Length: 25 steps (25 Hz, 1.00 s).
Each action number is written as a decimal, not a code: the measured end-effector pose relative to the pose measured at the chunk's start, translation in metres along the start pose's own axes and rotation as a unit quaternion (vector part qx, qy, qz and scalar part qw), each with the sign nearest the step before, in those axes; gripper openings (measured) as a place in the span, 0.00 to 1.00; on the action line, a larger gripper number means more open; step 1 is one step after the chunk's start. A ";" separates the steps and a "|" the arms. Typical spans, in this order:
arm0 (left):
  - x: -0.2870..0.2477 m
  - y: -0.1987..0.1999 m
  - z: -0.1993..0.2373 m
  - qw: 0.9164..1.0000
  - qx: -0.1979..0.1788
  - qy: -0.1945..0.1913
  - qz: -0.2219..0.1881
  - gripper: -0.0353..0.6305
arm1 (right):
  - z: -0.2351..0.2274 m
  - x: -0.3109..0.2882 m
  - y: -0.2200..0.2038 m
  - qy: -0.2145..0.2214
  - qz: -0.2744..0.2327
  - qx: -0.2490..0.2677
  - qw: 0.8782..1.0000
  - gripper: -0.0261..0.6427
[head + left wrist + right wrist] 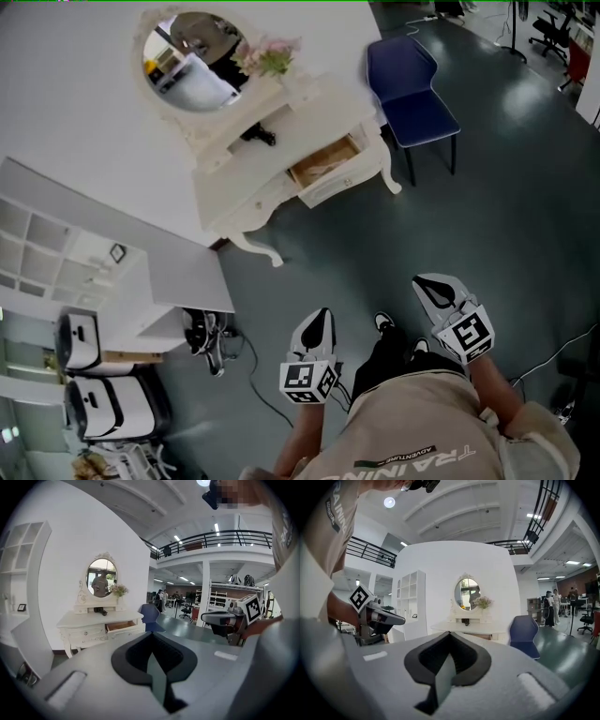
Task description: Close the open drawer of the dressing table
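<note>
Since the wood-lined white drawer [325, 161] stands pulled out of the ornate white dressing table [300, 112], well apart from the person, nothing is done yet: left gripper [319, 319] and right gripper [433, 284], both pinched together and empty, must reach it and push.

Head view: drawer [326, 161] contents too small to tell. Small dark obj [258, 136] on the dressing table [239, 167] worktop can't be ID'd. Mirror [192, 61] reflection too blurry to read. Shelf unit [56, 248] cut off at 9 o'clock, person's torso [422, 436] cut at 6, office chair [555, 33] cut at approx 1 o'clock. Right gripper view: body of the right gripper [449, 633] hides table front below worktop, so drawer mostly out of sight.
</note>
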<state>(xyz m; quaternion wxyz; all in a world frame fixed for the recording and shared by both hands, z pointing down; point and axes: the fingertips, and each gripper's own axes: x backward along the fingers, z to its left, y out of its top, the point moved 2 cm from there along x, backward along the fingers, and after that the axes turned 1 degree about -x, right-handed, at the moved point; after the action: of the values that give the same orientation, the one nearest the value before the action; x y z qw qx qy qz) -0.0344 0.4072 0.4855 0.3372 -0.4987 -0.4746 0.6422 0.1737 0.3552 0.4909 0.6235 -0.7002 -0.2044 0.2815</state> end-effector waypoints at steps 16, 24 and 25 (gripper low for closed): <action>-0.138 0.048 0.068 0.998 0.014 -0.050 -0.023 0.08 | -0.078 -0.111 0.042 -0.026 0.022 0.032 0.999 0.04; -0.198 0.071 0.116 0.997 0.014 -0.070 -0.029 0.08 | -0.108 -0.165 0.066 -0.049 0.024 0.052 0.997 0.04; -0.205 0.073 0.119 0.997 0.012 -0.074 -0.030 0.08 | -0.111 -0.170 0.066 -0.052 0.026 0.052 0.997 0.04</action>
<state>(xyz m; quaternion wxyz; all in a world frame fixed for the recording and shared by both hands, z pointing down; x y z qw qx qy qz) -0.0896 0.1653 0.4880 0.3258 -0.4317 -0.5053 0.6724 0.1125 0.1540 0.4564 0.6399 -0.6564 -0.2032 0.3441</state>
